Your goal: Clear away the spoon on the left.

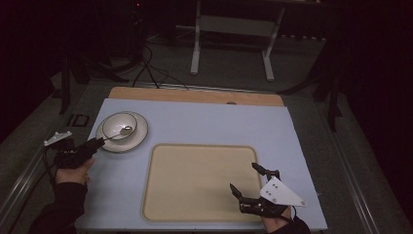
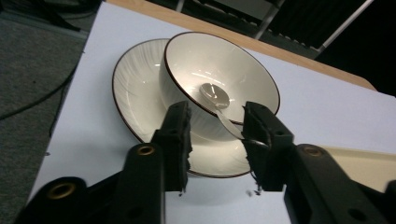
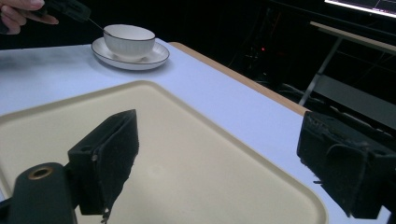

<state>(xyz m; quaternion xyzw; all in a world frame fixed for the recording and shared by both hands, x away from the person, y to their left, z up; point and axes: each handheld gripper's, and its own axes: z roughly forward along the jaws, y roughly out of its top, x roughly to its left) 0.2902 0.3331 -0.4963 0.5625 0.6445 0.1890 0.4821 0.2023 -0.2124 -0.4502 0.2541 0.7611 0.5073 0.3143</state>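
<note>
Spoon (image 2: 219,105) resting in the bowl (image 2: 224,65), its handle passing over the bowl's rim beside one pad of the part-open left gripper (image 2: 215,135); contact unclear. Right gripper (image 3: 219,158) wide open, holding nothing

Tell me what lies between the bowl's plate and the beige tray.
Nothing: in the high view a bare strip of the blue table mat separates the plate from the tray; they do not touch.
</note>
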